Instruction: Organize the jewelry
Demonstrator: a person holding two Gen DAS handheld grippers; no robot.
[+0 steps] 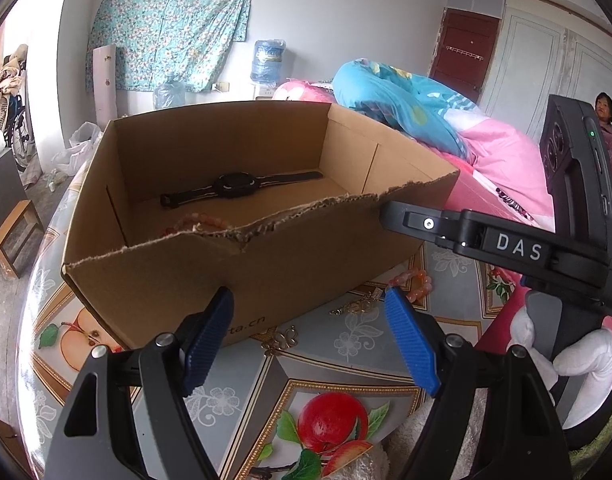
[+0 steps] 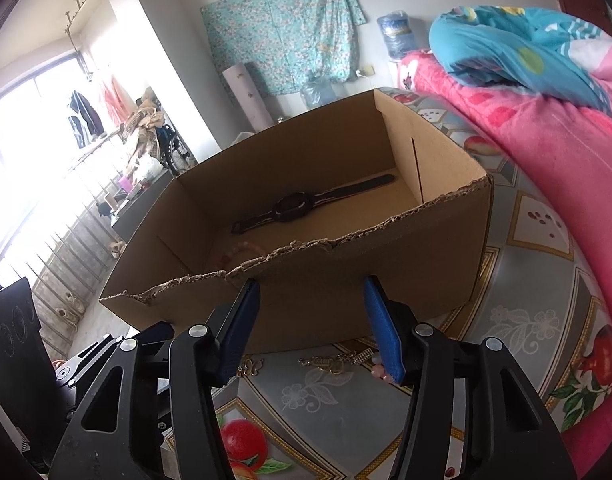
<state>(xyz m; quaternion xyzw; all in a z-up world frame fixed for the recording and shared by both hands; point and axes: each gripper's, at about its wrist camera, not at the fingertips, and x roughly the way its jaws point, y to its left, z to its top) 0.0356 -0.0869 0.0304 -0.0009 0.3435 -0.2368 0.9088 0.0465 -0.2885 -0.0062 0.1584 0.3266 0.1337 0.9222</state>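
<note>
Box (image 1: 242, 264) sits open-topped on the table (image 1: 346, 364), near wall torn ragged along the top edge. Its front face is just ahead of both grippers, blocking straight-ahead travel; the way in is over the torn edge.

Inside: watch (image 1: 236, 186) flat on the floor toward the back wall, strap stretched out. A pink bead bracelet (image 1: 198, 222) lies in the near part, partly hidden behind the torn edge.

Still on the table: gold chain (image 2: 338, 360) and small gold clasp (image 2: 250, 367) in the narrow strip in front of the box, and a second bead bracelet (image 1: 412, 284) at the box's right front corner.

Left gripper (image 1: 308, 320): jaws wide, nothing between them, tips close to the box front, over the strip of table.
Right gripper (image 2: 312, 316): jaws about half apart, nothing clamped, chain lying below and between the fingers. Its right finger covers part of the beads. In the left view its body crosses above the box's right corner, held in a white-gloved hand (image 1: 578, 364).

Right side is tight: pink quilt (image 2: 546, 152) and blue quilt (image 2: 518, 44) stacked along the table edge. Left of the box the table drops off to floor; a stool (image 1: 16, 232) stands there. A person stands far right by the door.
</note>
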